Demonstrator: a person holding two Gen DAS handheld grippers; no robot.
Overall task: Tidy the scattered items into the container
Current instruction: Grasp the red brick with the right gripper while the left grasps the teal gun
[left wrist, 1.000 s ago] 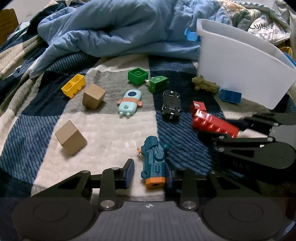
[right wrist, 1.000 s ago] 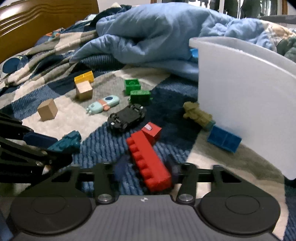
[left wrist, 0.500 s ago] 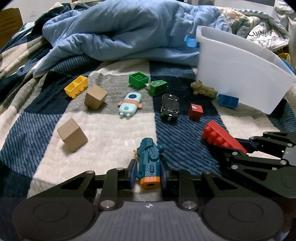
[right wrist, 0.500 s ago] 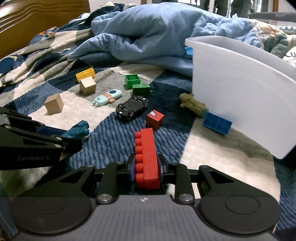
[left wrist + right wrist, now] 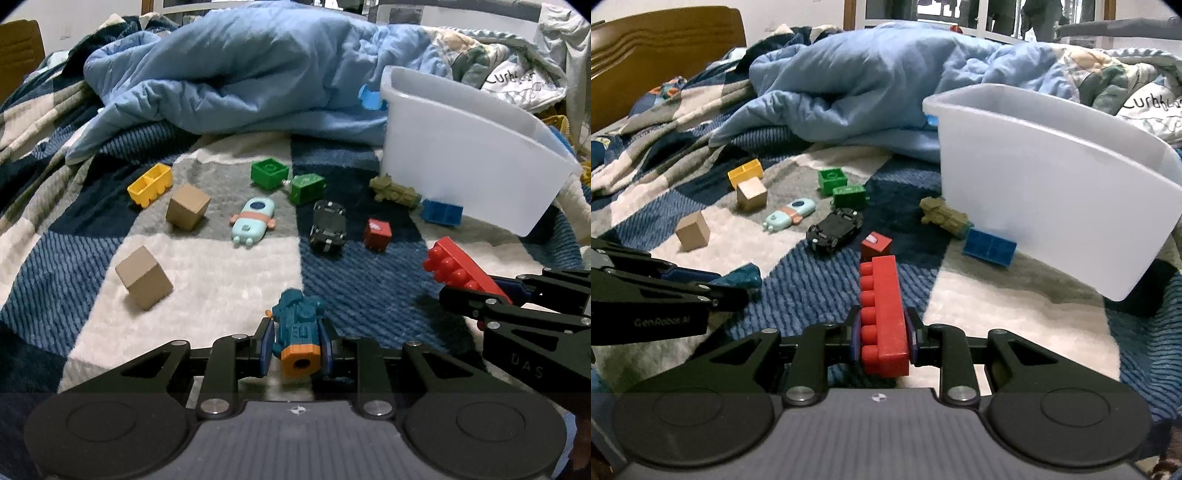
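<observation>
My left gripper (image 5: 297,345) is shut on a teal toy with an orange end (image 5: 298,334), held just above the blanket. My right gripper (image 5: 882,338) is shut on a long red brick (image 5: 882,314), lifted off the blanket; the brick also shows at the right of the left wrist view (image 5: 458,271). The white plastic bin (image 5: 1052,192) stands at the right on the bed, also in the left wrist view (image 5: 465,158). Loose toys lie between: a black car (image 5: 328,226), a small red cube (image 5: 377,233), a blue brick (image 5: 442,212), an olive tank (image 5: 393,190).
Two green bricks (image 5: 269,173), a light blue rocket toy (image 5: 253,220), a yellow brick (image 5: 150,184) and two wooden cubes (image 5: 144,277) lie on the checked blanket. A bunched blue duvet (image 5: 236,77) lies behind. A wooden headboard (image 5: 661,48) stands at far left.
Both grippers closed on their toys and lifted them: the left on the teal toy, the right on the red brick, both drawn back from the toys.
</observation>
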